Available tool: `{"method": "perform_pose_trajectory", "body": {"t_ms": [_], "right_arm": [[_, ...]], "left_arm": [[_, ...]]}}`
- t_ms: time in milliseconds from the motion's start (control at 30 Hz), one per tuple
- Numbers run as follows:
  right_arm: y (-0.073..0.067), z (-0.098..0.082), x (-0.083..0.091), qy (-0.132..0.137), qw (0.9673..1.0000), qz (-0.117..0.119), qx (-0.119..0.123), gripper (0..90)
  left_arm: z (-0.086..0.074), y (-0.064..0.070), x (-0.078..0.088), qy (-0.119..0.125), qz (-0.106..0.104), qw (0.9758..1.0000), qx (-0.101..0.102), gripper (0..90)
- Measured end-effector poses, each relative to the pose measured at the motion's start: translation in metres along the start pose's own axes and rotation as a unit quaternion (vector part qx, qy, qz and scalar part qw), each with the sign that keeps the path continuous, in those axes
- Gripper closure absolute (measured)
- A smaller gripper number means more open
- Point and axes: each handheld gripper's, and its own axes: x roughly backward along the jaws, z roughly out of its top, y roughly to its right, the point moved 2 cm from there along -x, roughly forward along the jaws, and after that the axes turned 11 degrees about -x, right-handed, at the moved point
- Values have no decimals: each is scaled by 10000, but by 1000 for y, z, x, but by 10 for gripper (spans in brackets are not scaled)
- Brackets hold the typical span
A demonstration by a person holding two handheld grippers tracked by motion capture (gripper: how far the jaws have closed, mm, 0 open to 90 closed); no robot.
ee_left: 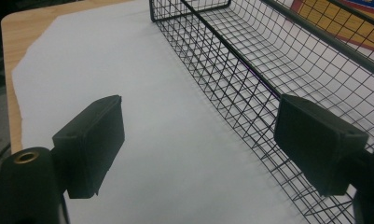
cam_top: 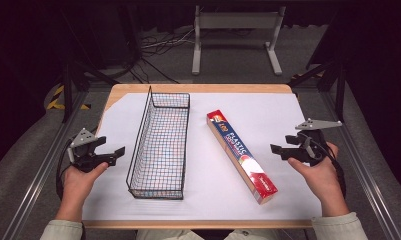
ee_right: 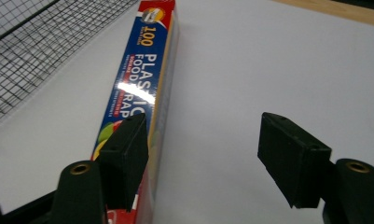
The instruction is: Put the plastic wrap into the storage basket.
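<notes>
A long black wire basket (cam_top: 160, 145) stands empty on the white sheet, left of centre. To its right lies a long red and blue plastic food wrap box (cam_top: 240, 155), slanting from the back toward the front right. My left gripper (cam_top: 119, 150) hovers open just left of the basket (ee_left: 287, 70), nothing between its jaws. My right gripper (cam_top: 274, 148) is open too, a little right of the box (ee_right: 142, 88); its left jaw sits above the box's near end without gripping it.
A white sheet (cam_top: 248, 105) covers the wooden table (cam_top: 198, 88), whose edge shows at the back. Beyond it, a white metal stand (cam_top: 235, 30) and cables lie on the floor. Metal rails (cam_top: 368, 165) run along both sides.
</notes>
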Motion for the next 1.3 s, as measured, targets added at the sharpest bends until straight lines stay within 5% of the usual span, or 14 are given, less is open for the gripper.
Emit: {"method": "perform_pose_trajectory", "body": {"t_ms": [200, 367, 567, 833, 1067, 1300], "right_arm": [[-18, 2, -2, -229, 9995, 109, 168, 306], [-31, 1, -12, -393, 9989, -8, 266, 277], [-40, -3, -31, -507, 9986, 37, 122, 252], [-53, -12, -59, -821, 9964, -54, 187, 247], [-58, -22, -79, -1112, 9937, -61, 125, 199], [-60, -30, -93, -1344, 9905, -239, 191, 177]], "left_arm": [[2, -2, 4, -133, 84, 9998, -118, 193], [1, -3, 4, -253, 145, 9996, 8, 186], [0, -4, 1, -403, 259, 9988, -39, 144], [3, -2, 6, -194, 524, 9983, -183, 151], [4, 1, 3, -255, 267, 9992, -132, 103], [4, 2, 2, -244, 291, 9992, -131, 85]]}}
